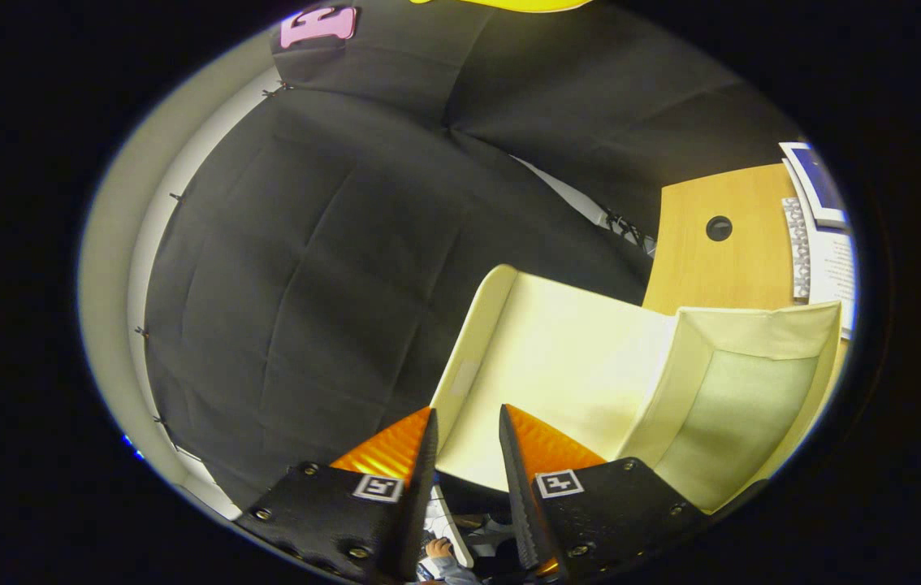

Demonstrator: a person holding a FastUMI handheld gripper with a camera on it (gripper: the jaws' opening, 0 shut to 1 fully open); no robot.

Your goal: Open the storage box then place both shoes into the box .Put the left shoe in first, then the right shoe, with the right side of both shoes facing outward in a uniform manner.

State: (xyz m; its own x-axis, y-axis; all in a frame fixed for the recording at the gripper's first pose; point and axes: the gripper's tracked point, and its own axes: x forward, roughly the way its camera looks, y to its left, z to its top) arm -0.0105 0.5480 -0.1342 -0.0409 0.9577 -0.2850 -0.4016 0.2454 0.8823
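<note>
Between my jaws point(467, 422), which stood a little apart and held nothing, I saw the storage box point(558, 366) open just ahead on the table point(720, 260); it looked light and soft-walled, so I judged its rim the best hold.

Wooden desk point(745, 268) beyond, round dark hole point(719, 228) in top. Papers point(830, 264) along far edge.
</note>
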